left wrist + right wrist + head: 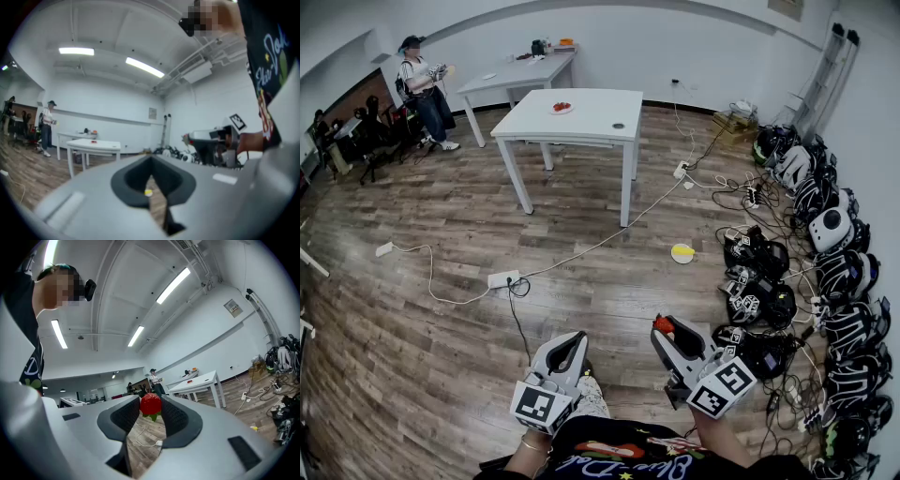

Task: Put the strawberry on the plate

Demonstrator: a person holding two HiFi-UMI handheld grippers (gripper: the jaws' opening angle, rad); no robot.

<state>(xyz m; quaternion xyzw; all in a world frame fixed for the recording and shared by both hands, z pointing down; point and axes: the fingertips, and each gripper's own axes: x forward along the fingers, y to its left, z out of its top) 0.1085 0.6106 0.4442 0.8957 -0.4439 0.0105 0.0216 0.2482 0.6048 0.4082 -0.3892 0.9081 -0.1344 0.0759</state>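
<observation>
Dark printed shirt (pixel 619 455) sits at the bottom edge of the head view, above a broad wooden plank floor (pixel 441 309). Well apart across it stands the white rectangular tabletop (pixel 591 117). Left claw (pixel 574 339) is pinched narrow and empty; right claw (pixel 668 333) clamps the fruit at its tips. Far off on the tabletop, the small white plate (pixel 570 110) already carries something red. Small red strawberry (pixel 151 404) likely weighs little and bruises easily, so a gentle hold across its widest flanks seems best.
</observation>
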